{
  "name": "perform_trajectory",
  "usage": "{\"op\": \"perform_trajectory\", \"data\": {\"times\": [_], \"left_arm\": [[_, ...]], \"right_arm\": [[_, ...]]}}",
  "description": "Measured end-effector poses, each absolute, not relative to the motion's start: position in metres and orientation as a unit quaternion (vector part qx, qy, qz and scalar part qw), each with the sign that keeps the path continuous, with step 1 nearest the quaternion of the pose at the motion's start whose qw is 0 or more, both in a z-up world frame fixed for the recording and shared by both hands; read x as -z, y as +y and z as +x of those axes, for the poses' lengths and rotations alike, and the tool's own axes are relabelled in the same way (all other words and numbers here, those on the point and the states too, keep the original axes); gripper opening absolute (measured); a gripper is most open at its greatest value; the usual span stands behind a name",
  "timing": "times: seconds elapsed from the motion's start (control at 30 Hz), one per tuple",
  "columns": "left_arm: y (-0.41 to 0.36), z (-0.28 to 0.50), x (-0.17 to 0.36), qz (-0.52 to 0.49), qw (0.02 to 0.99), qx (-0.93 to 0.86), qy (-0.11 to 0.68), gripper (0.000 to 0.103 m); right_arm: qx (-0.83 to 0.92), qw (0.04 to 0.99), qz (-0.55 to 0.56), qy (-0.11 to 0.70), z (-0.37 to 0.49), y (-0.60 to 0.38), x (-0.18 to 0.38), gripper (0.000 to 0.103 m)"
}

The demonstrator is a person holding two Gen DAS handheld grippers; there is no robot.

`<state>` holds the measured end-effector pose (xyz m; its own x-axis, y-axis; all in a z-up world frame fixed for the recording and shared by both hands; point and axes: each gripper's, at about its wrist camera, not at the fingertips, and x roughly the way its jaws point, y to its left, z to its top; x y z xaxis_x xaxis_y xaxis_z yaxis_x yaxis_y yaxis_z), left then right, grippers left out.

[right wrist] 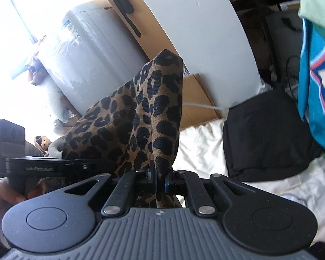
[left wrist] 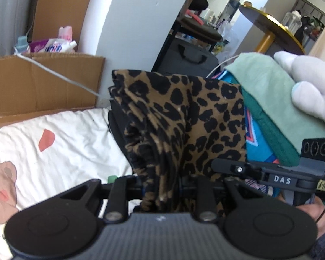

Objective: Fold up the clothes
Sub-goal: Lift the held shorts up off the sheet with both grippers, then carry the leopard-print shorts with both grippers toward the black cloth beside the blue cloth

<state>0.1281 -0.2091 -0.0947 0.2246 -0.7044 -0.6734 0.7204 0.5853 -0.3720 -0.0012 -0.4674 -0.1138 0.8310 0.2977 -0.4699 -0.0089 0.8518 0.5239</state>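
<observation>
A leopard-print garment point(left wrist: 184, 117) hangs bunched in the air above the bed. My left gripper point(left wrist: 162, 186) is shut on its lower gathered edge. In the right wrist view the same leopard-print garment point(right wrist: 140, 117) rises in a peak, and my right gripper point(right wrist: 161, 182) is shut on a fold of it. The other gripper's body shows beside each view, at the right of the left wrist view point(left wrist: 292, 177) and at the left of the right wrist view point(right wrist: 32, 166), so the two grippers are close together.
A white bed sheet point(left wrist: 65, 143) with a bear print lies below. A black folded item point(right wrist: 268, 138) rests on the bed. Teal and green clothes point(left wrist: 268, 99) hang at the right. Cardboard boxes point(left wrist: 43, 84) and a white wall point(left wrist: 136, 26) stand behind.
</observation>
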Motion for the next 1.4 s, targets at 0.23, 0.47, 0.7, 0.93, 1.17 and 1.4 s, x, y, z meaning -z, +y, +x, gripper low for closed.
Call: {"op": "perform_trajectory", "data": {"times": [0.23, 0.47, 0.7, 0.93, 1.17, 1.4], "left_arm": [[-0.219, 0.108, 0.057, 0.029, 0.806, 0.426, 0.41, 0.026], [-0.231, 0.1, 0.063, 0.01, 0.804, 0.432, 0.408, 0.026], [-0.232, 0.098, 0.089, -0.016, 0.802, 0.452, 0.39, 0.026], [-0.239, 0.101, 0.117, -0.032, 0.806, 0.452, 0.382, 0.026], [-0.252, 0.104, 0.145, -0.043, 0.806, 0.455, 0.376, 0.026], [-0.278, 0.128, 0.177, -0.061, 0.787, 0.468, 0.397, 0.026]], "right_arm": [[-0.085, 0.929, 0.218, 0.287, 0.0, -0.47, 0.084, 0.005], [-0.05, 0.937, 0.19, 0.29, -0.007, -0.47, 0.077, 0.005], [-0.015, 0.948, 0.157, 0.276, -0.01, -0.466, 0.086, 0.005], [0.029, 0.95, 0.163, 0.266, -0.003, -0.466, 0.111, 0.005], [0.051, 0.951, 0.14, 0.269, 0.006, -0.475, 0.136, 0.006], [0.08, 0.945, 0.136, 0.286, 0.03, -0.503, 0.16, 0.006]]}}
